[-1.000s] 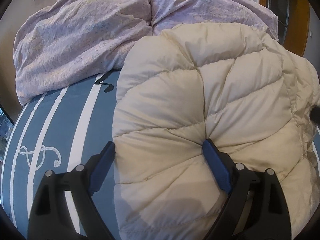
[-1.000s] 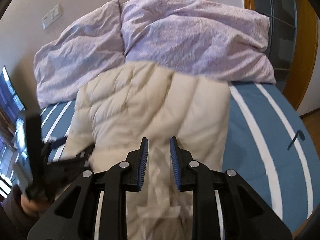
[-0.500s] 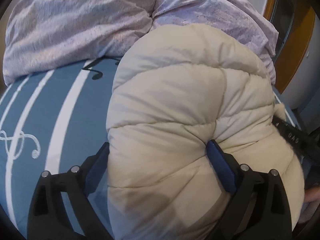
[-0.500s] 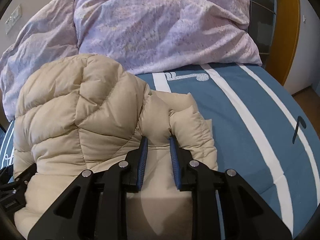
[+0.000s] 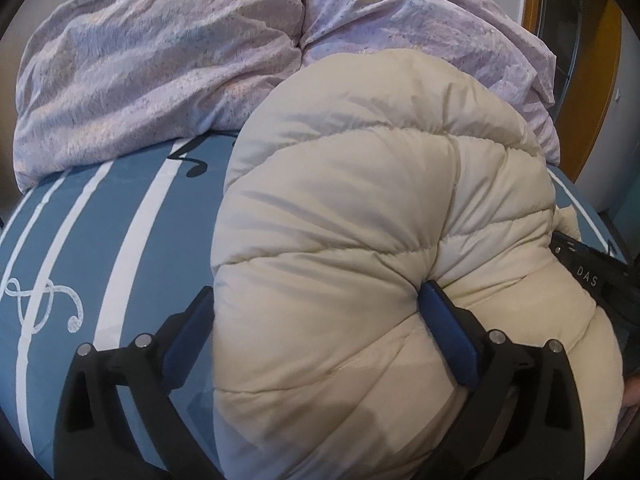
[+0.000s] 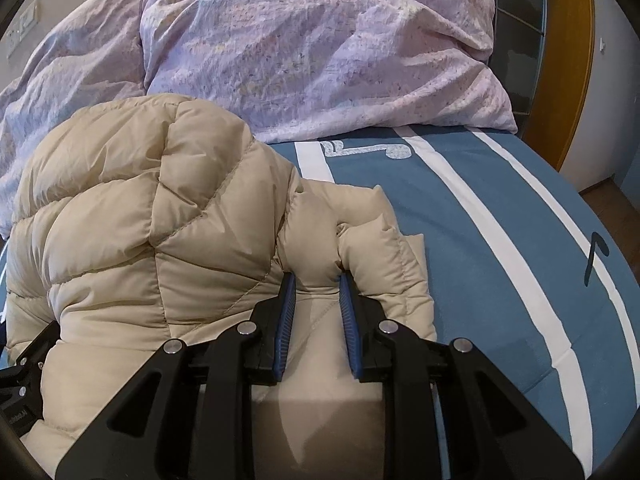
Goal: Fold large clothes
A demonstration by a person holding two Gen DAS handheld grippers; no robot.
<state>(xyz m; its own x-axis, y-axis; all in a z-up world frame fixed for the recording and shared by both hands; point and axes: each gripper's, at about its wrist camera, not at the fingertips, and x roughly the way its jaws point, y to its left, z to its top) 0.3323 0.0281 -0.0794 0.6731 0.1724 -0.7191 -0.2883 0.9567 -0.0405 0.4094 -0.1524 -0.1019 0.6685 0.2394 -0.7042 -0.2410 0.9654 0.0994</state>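
Cream puffer jacket (image 5: 360, 264) lies bunched on the blue striped bedspread (image 5: 120, 216), near the lilac pillows (image 5: 160, 64); left gripper (image 5: 320, 324) spreading around its bulk, right gripper (image 6: 317, 280) pinching a fold

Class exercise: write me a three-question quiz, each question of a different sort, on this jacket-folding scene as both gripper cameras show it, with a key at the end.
1. True or false: the right gripper is pinching a fold of the cream puffer jacket.
2. What lies behind the jacket on the bed? A) lilac pillows B) a laptop C) folded towels
3. Fill in: the blue bedsheet has white stripes and musical ____ printed on it.

Key:
1. True: its pads press a fold of the jacket.
2. A, the lilac pillows.
3. Notes.
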